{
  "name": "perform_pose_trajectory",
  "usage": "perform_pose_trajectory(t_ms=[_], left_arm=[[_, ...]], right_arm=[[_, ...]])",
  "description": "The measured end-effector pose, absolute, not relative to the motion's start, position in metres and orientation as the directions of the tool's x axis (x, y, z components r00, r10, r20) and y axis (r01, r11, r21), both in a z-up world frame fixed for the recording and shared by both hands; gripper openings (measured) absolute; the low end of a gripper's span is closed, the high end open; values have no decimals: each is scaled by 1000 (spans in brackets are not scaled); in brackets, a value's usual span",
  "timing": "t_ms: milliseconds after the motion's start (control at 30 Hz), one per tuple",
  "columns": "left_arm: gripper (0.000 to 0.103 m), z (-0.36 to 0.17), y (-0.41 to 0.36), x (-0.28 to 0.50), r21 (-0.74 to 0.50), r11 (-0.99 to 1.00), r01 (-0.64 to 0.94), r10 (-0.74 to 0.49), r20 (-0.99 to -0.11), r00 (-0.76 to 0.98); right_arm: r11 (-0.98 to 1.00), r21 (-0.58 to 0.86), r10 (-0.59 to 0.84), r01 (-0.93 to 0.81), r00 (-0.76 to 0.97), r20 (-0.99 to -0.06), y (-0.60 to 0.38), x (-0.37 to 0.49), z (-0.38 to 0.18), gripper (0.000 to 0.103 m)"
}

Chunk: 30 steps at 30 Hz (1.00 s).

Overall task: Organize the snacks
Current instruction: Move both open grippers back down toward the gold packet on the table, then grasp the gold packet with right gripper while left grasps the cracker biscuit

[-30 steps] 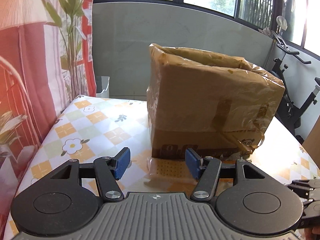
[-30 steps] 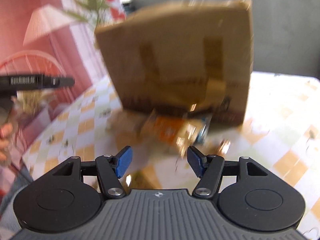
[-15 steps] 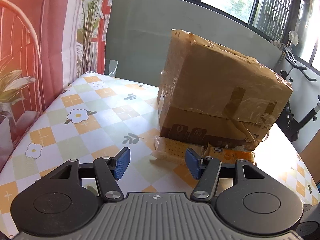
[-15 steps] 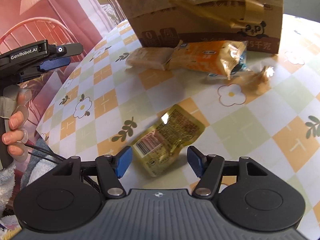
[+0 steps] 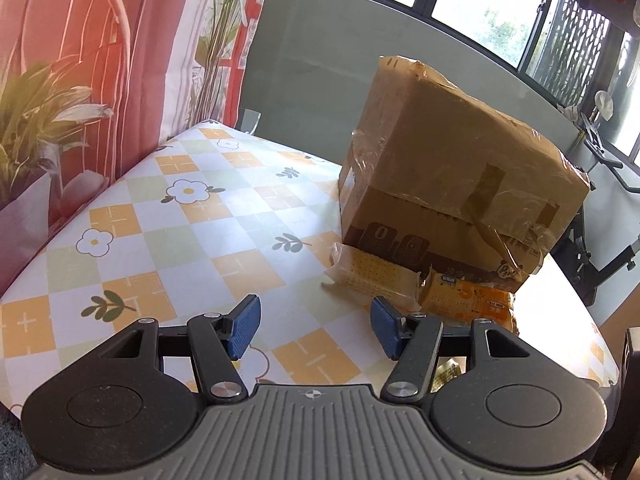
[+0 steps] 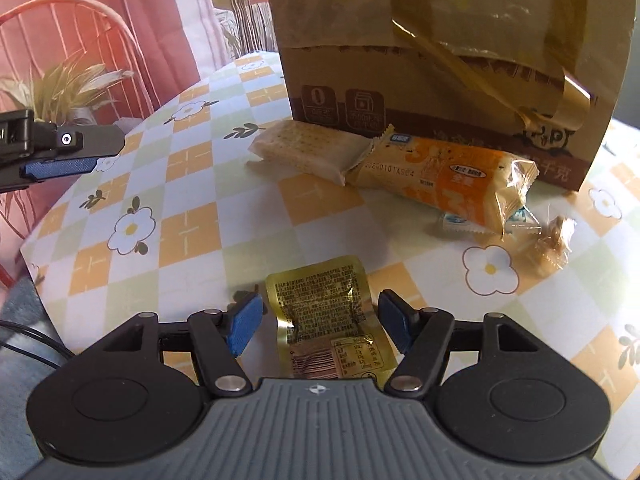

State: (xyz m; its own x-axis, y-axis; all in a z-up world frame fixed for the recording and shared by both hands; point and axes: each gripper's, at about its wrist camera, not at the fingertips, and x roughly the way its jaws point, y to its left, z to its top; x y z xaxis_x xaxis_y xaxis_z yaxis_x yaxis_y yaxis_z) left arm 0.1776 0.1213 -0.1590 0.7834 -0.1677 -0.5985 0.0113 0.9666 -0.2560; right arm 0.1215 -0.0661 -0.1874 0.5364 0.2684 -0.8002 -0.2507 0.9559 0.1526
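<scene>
A taped cardboard box (image 6: 448, 60) stands on the table (image 6: 192, 236). Against its base lie a cracker pack (image 6: 308, 152) and an orange wafer pack (image 6: 444, 184); beside those, what looks like small wrapped candies (image 6: 552, 244). The gold sachet (image 6: 324, 312) lies nearer, between the right gripper's (image 6: 320, 320) open jaws, untouched. The left gripper (image 5: 312, 324) hovers open, empty.

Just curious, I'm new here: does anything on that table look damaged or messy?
The cardboard box looks battered: its brown tape is peeling off in loose strips. Snack packets, like the orange one, lie scattered at its foot.
</scene>
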Motion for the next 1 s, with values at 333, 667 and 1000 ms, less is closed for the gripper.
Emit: perform_pose_trajectory(t_ms=[333, 667, 1000], left_arm=[[63, -163, 113, 167, -253, 967, -3, -156, -608, 778], [63, -158, 101, 160, -221, 975, -21, -120, -603, 788], [63, -169, 89, 163, -196, 980, -31, -104, -641, 761]], right_arm=[[947, 102, 273, -303, 598, -754, -70, 108, -193, 68], [961, 52, 224, -271, 656, -721, -61, 100, -197, 57], [962, 107, 260, -253, 715, -649, -87, 81, -195, 47]])
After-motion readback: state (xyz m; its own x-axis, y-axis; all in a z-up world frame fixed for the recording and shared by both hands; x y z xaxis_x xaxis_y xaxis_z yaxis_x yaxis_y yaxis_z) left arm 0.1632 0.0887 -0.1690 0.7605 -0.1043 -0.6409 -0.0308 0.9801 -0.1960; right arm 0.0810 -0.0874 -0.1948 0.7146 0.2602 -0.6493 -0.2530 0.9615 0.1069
